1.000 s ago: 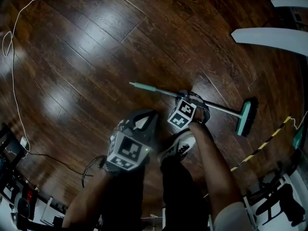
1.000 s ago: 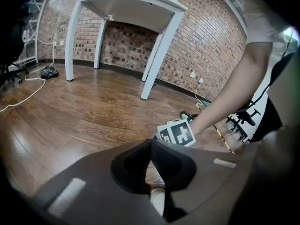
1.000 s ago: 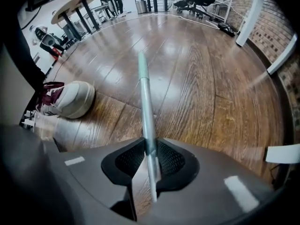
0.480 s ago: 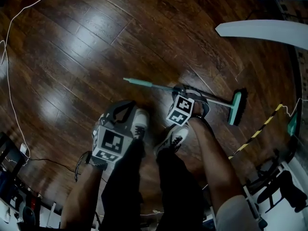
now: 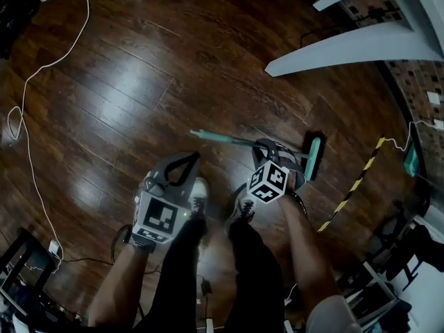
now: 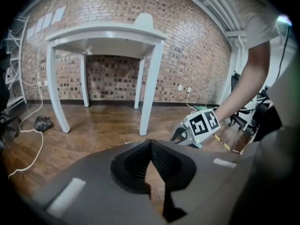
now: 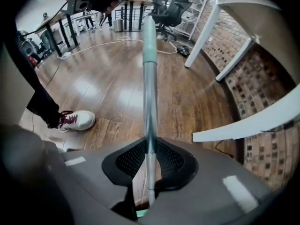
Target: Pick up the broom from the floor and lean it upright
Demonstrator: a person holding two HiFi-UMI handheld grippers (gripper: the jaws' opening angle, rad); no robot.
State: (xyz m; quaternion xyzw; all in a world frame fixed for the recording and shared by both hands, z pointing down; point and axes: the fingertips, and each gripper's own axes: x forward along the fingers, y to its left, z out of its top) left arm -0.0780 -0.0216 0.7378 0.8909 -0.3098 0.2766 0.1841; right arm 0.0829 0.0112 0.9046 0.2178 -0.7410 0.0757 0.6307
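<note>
The broom has a grey metal handle with a teal grip and a teal head. My right gripper is shut on the handle, a little nearer the head than the grip. In the right gripper view the handle runs straight up from between the pads to the teal grip. My left gripper hangs to the left of the broom, shut, with nothing in it and apart from the handle. Seen from the left gripper view, my left gripper points toward the white table, and the right gripper is at the right.
A white table stands at the upper right, its legs in front of a brick wall. A white cable loops over the wooden floor at the left. Yellow-black tape lies at the right. The person's shoes are below the grippers.
Both grippers have risen from the floor. The broom came up with the right gripper and now looks shorter in the head view. The left gripper stayed empty.
</note>
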